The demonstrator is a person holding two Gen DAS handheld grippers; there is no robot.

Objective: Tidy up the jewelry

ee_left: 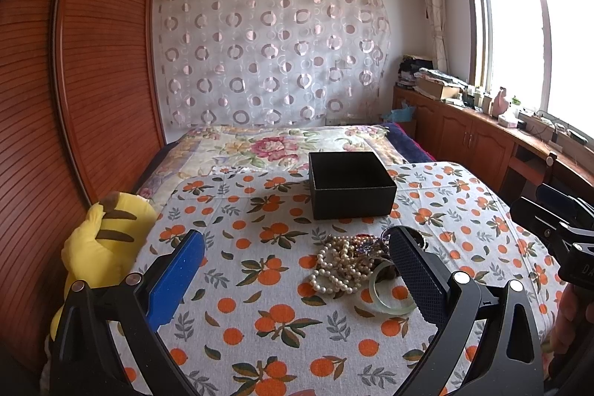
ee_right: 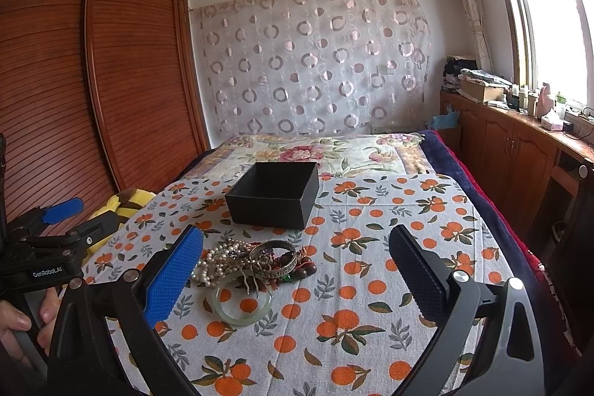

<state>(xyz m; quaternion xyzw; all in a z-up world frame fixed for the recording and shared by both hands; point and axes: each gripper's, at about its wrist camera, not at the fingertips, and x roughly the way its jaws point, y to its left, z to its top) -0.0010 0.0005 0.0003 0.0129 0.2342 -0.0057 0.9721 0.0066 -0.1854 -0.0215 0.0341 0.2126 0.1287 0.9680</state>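
A heap of jewelry lies on the orange-print cloth [ee_left: 260, 288]: pearl strands [ee_left: 339, 266], a pale green bangle [ee_right: 243, 299], a silver bangle [ee_right: 274, 260] and dark beads. Behind it stands an open black box [ee_left: 351, 184] [ee_right: 274, 193], nothing visible inside. My left gripper [ee_left: 297, 273] is open, low over the cloth, with the heap just inside its right finger. In the right wrist view my right gripper [ee_right: 297, 270] is open too, the heap close to its blue left finger. Each gripper shows at the edge of the other's view.
A yellow striped plush toy [ee_left: 100, 247] lies at the cloth's left edge beside the wooden wardrobe [ee_left: 92, 80]. A floral bedspread [ee_left: 274, 145] stretches behind the box. A wooden counter [ee_left: 482, 136] with clutter runs under the window on the right. A hand [ee_right: 18, 318] holds the left gripper's handle.
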